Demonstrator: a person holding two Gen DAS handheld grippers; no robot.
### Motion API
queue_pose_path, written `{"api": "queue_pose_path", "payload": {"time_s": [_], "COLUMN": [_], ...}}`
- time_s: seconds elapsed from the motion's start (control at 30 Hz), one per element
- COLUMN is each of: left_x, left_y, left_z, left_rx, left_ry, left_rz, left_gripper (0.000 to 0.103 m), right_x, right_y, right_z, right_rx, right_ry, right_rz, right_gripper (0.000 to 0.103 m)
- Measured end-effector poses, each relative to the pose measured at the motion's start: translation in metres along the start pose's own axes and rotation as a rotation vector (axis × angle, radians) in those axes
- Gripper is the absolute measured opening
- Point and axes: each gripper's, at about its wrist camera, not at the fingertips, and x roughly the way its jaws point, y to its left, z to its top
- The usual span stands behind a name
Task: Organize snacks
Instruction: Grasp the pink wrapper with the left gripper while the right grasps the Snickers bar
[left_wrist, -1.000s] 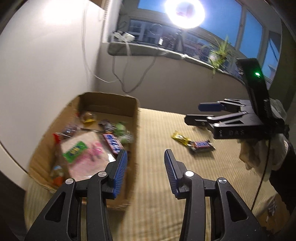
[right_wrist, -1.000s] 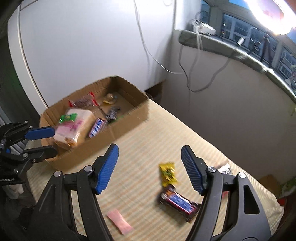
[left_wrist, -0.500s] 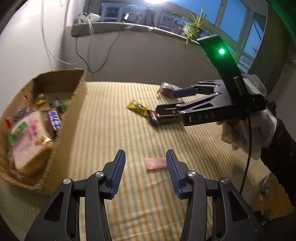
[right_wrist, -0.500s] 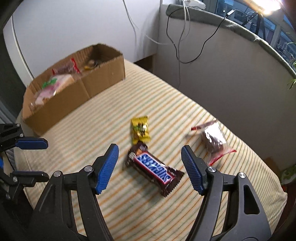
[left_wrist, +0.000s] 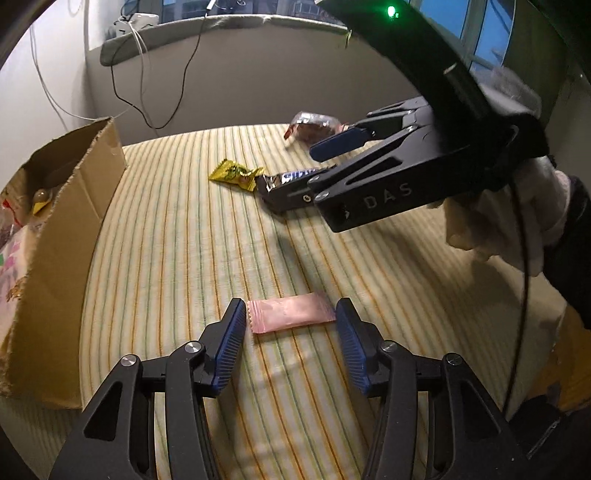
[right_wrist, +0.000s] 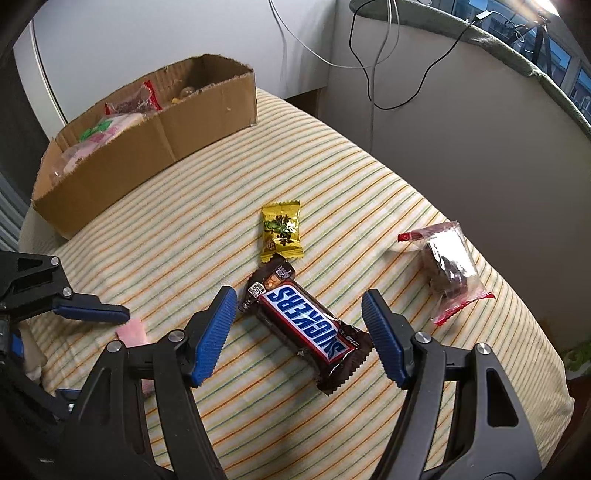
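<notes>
Left tool (left_wrist: 290, 320) jaws parted, just been opening, straddling pink wrapper (left_wrist: 290, 314), pads not pressing it. Right tool (right_wrist: 299, 314) jaws wide, released, Snickers bar (right_wrist: 306, 320) between them, untouched. Striped bed cover (right_wrist: 369, 184) carries all. Cardboard box (right_wrist: 147, 147) at far-left edge, holds snacks. Clear packet with red edges (right_wrist: 448, 266) well right of bar. Yellow candy (right_wrist: 282, 230) just beyond bar end.
</notes>
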Motion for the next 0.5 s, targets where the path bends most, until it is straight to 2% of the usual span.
{"api": "queue_pose_path", "payload": {"time_s": [0.17, 0.3, 0.37, 0.47, 0.5], "left_x": [0.003, 0.0021, 0.0018, 0.002, 0.0018], "left_y": [-0.0009, -0.0067, -0.0059, -0.0052, -0.0061], "left_z": [0.0008, -0.0025, -0.0029, -0.0037, -0.0039], "left_rx": [-0.007, 0.041, 0.041, 0.038, 0.043], "left_ry": [-0.01, -0.019, -0.022, -0.028, -0.029], "left_rz": [0.017, 0.051, 0.05, 0.049, 0.049], "left_gripper": [0.05, 0.049, 0.042, 0.038, 0.037], "right_x": [0.0054, 0.0058, 0.0064, 0.0053, 0.0055], "right_y": [0.0002, 0.0009, 0.0014, 0.0009, 0.0007], "right_z": [-0.0005, -0.0025, -0.0036, -0.007, -0.0083], "right_rx": [0.0, -0.002, -0.005, -0.009, -0.009], "right_ry": [0.011, 0.009, 0.014, 0.018, 0.023], "right_rz": [0.005, -0.005, -0.017, -0.026, -0.033], "right_gripper": [0.073, 0.072, 0.068, 0.063, 0.057]}}
